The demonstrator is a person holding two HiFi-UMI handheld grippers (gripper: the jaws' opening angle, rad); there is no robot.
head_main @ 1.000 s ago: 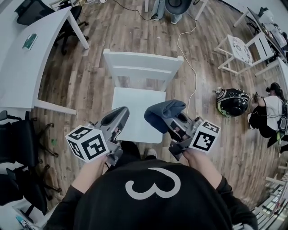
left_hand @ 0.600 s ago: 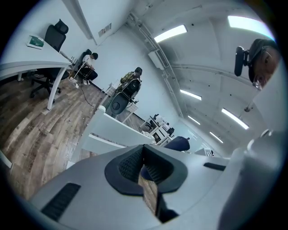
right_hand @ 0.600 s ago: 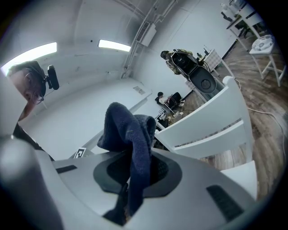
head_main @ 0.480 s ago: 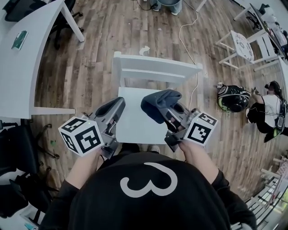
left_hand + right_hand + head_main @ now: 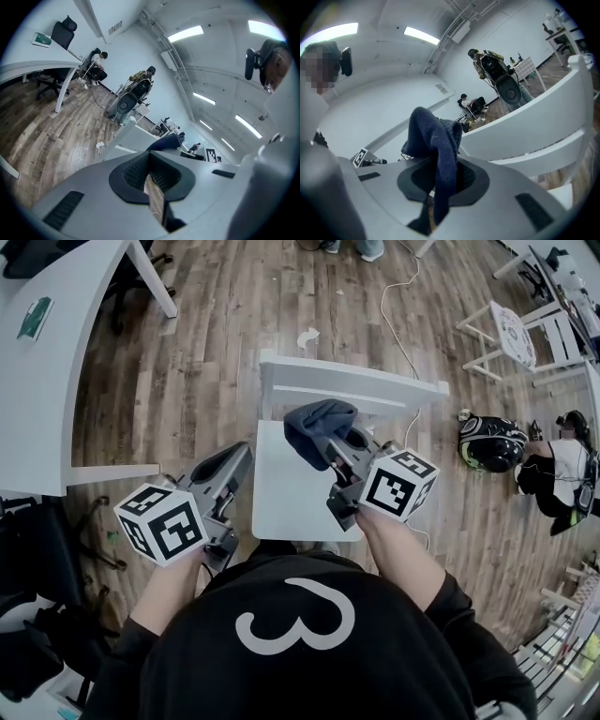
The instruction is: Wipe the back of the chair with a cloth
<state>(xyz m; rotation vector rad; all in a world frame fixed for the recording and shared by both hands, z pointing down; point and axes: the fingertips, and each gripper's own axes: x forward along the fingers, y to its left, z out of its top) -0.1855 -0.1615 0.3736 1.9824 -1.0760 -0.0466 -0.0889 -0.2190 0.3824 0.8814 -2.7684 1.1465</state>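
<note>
wooden floor [image 5: 206,352]; white wooden chair [image 5: 356,382] backrest partly hidden beyond right gripper [image 5: 324,442] clamping dark blue cloth [image 5: 314,420]; left gripper [image 5: 232,459] closed, empty.

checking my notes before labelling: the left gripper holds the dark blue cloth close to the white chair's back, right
Not quite. The dark blue cloth is pinched in the fingers of the right gripper, as the right gripper view shows. The left gripper has nothing in its fingers. The rest stands: the cloth is close to the white chair's back.
</note>
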